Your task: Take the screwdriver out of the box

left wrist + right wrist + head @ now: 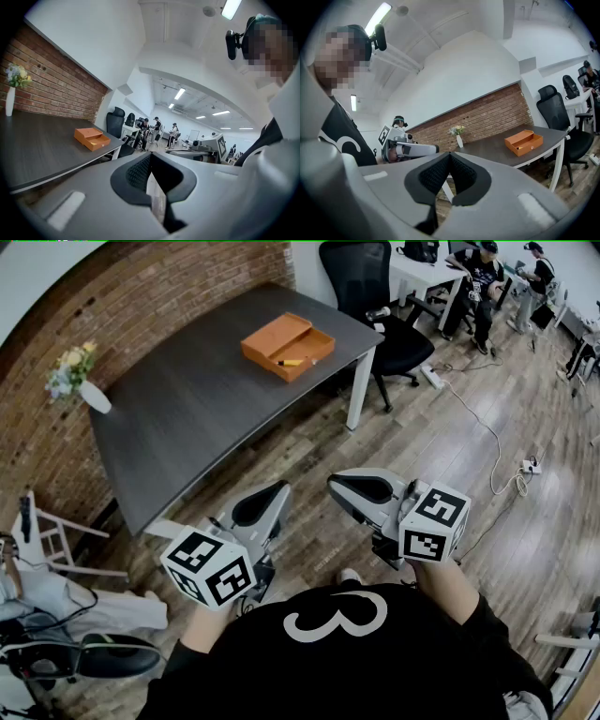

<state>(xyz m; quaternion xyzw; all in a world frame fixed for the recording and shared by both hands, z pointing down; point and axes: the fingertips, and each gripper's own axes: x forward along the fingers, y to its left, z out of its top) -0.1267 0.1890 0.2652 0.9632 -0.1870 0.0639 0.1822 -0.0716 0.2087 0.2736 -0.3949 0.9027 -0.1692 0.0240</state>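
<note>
An open orange box [288,345] lies near the far right corner of the dark table [187,418], with a yellow-handled screwdriver [291,362] inside its front compartment. The box also shows in the left gripper view [91,138] and the right gripper view [524,142]. Both grippers are held in front of my chest, short of the table's near edge and far from the box. My left gripper [279,489] [150,155] has its jaws together with nothing in them. My right gripper [335,485] [450,154] is likewise shut and empty.
A white vase of flowers [82,381] stands at the table's left end by the brick wall. A black office chair [389,334] sits beyond the table's right corner. Cables [506,456] trail over the wooden floor. People sit at a white desk [441,273] far right.
</note>
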